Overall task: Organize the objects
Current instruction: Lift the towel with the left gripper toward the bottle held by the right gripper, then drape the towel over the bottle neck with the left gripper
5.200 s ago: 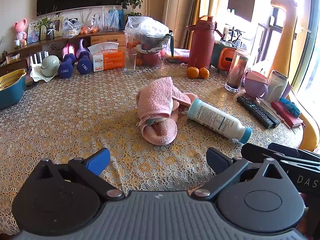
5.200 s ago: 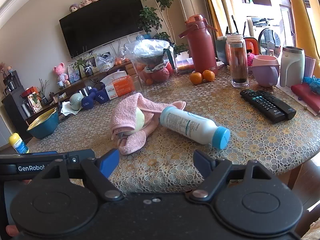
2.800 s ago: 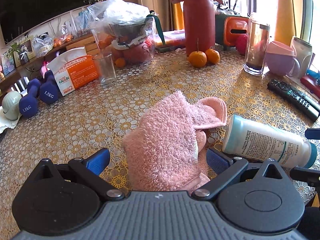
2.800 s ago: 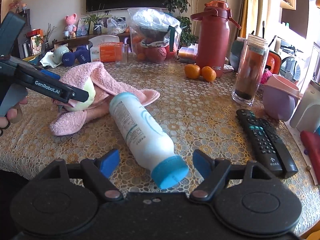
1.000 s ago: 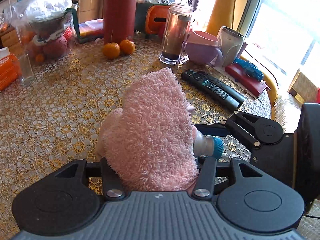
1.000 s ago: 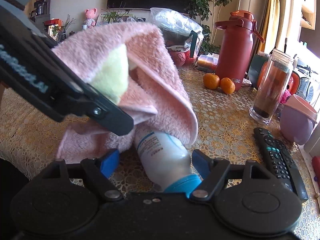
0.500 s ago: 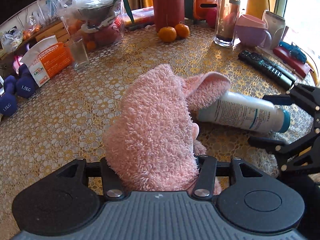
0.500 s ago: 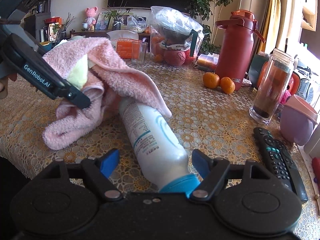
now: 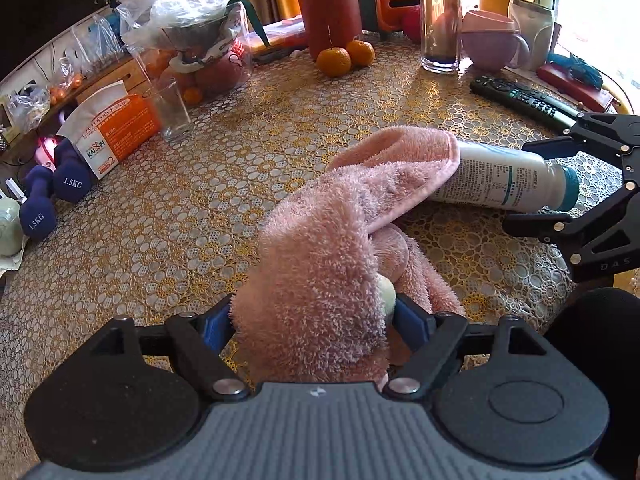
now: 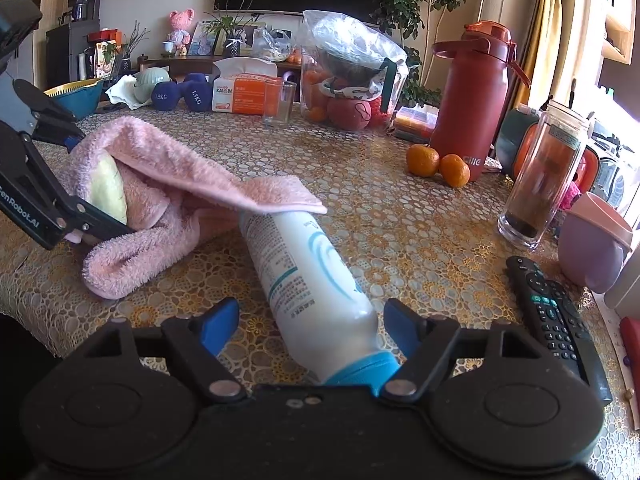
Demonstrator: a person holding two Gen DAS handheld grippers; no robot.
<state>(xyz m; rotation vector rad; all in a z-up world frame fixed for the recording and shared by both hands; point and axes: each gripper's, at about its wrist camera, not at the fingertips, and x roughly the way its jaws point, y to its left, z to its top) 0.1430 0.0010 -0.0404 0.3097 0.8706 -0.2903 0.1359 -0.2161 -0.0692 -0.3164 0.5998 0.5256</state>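
A pink towel (image 9: pixel 328 248) (image 10: pixel 180 168) is bundled around a pale green round object (image 10: pixel 106 190) (image 9: pixel 386 292) and rests on the lace tablecloth. One flap of it drapes over the base of a white bottle (image 9: pixel 492 180) (image 10: pixel 304 264) with a blue cap, which lies on its side. My left gripper (image 9: pixel 312 324) (image 10: pixel 100 186) straddles the bundle; its jaws are opening and the towel still fills the gap between them. My right gripper (image 10: pixel 312 324) (image 9: pixel 528 186) stands open around the bottle's cap end, with a wide gap on its left side.
Two black remotes (image 10: pixel 552 312) lie to the right, beside a purple cup (image 10: pixel 592 252) and a tall glass tumbler (image 9: pixel 438 20). Two oranges (image 9: pixel 344 58) sit by a red flask (image 10: pixel 472 92). A small glass (image 9: pixel 170 112), an orange tissue box (image 9: pixel 116 132) and blue dumbbells (image 9: pixel 52 192) stand at the far left.
The left gripper's jaws have spread apart around the towel. The bundle has sunk onto the table and its flap now lies on the bottle. The right gripper has kept still.
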